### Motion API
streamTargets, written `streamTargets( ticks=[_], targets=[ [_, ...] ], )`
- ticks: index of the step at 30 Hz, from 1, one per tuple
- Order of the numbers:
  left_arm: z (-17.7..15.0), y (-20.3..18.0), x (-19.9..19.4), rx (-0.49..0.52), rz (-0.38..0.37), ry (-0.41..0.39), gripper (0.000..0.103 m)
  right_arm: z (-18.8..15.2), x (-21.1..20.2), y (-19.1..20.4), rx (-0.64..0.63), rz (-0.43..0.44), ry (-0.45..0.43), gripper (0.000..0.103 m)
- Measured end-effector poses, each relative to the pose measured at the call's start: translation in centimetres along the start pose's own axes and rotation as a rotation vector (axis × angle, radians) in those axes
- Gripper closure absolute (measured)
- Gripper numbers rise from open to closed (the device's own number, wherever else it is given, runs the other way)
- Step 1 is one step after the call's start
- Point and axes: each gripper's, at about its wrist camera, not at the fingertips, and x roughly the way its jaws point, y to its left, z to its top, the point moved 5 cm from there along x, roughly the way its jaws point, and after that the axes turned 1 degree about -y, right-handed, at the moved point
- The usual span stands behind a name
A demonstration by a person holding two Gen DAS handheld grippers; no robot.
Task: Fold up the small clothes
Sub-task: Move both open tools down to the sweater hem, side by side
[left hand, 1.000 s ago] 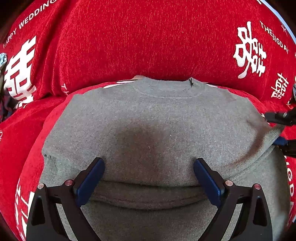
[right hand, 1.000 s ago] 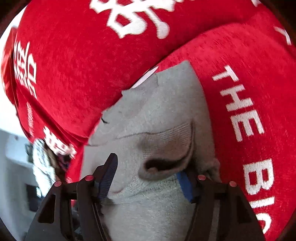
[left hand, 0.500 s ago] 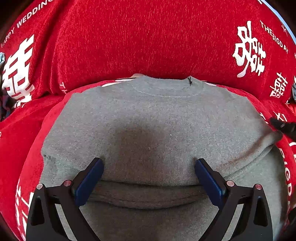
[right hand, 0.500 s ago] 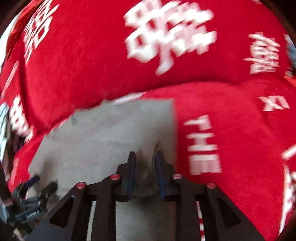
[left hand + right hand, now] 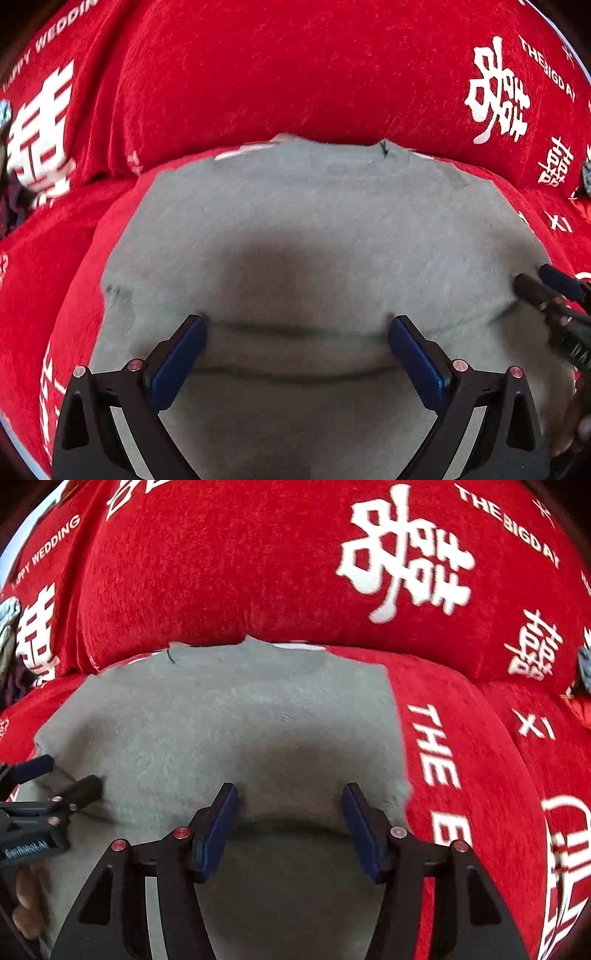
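left claw (image 5: 297, 350): black frame, blue pads, red screws | right claw (image 5: 290, 821): same colours

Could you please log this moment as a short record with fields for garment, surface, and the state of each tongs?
garment: grey sweater, lying flat, neckline toward the backrest, a fold line across its near part
surface: red sofa cover with white printed characters and lettering
left tongs: open, fingers straddling the fold
right tongs: open, over the sweater's right part
held: nothing gripped by either tongs
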Motion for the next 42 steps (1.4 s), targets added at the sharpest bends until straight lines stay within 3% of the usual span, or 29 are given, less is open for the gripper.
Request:
streamTargets(
  ticks=[3, 5, 8, 9, 11, 18, 20, 23, 25, 27, 31, 42],
  targets=[
    [1.1, 1.1, -0.6, -0.028, 0.012, -0.032, 0.003, 1.0, -1.4, -0.7, 0.041, -0.018, -0.015, 0.04],
    [2.2, 1.5, 0.1, -0.051, 0.023, -0.019, 0.003, 2.5, -1.6, 0.2, 0.058, 0.02, -0.041, 0.035],
    [2.9, 2.5, 2.9, -0.066, 0.056, 0.081, 0.003, 3.0, 1.6, 2.0, 0.043, 0.051, 0.076, 0.031],
    [3.3, 2.7, 3.1, -0.055, 0.06, 0.072, 0.003, 2.8, 3.2, 1.8, 0.046, 0.011, 0.127, 0.031],
    [3.9, 3.2, 3.6, -0.061, 0.042, 0.083, 0.003, 3.6, 3.8, 1.5, 0.042, -0.027, 0.076, 0.027],
    [4.4, 4.4, 3.6, -0.084, 0.044, 0.072, 0.001, 4.6, 4.3, 1.4, 0.047, -0.075, 0.096, 0.023],
    [3.6, 3.8, 2.6, -0.083, 0.014, 0.056, 0.001, 4.1, 2.6, 1.9, 0.07, -0.041, 0.049, 0.023],
    [1.7, 2.8, 1.4, -0.051, 0.037, 0.027, 0.001, 2.1, 1.3, 3.4, 0.036, 0.005, 0.049, 0.024],
    [0.1, 2.4, 0.7, -0.049, 0.022, 0.023, 0.001, 0.5, 0.5, 4.6, -0.04, -0.021, 0.012, 0.023],
    [-1.1, 2.3, 0.1, -0.027, 0.051, -0.002, 0.001, -0.9, 0.5, 5.2, -0.085, -0.033, 0.018, 0.023],
    [-3.4, 2.1, -0.9, -0.021, 0.03, 0.016, 0.001, -3.2, -0.9, 4.5, -0.043, -0.021, 0.014, 0.023],
    [-8.8, 2.1, -4.8, -0.014, 0.043, -0.071, 0.001, -9.1, -5.4, 3.6, -0.086, -0.025, -0.064, 0.023]
  ],
)
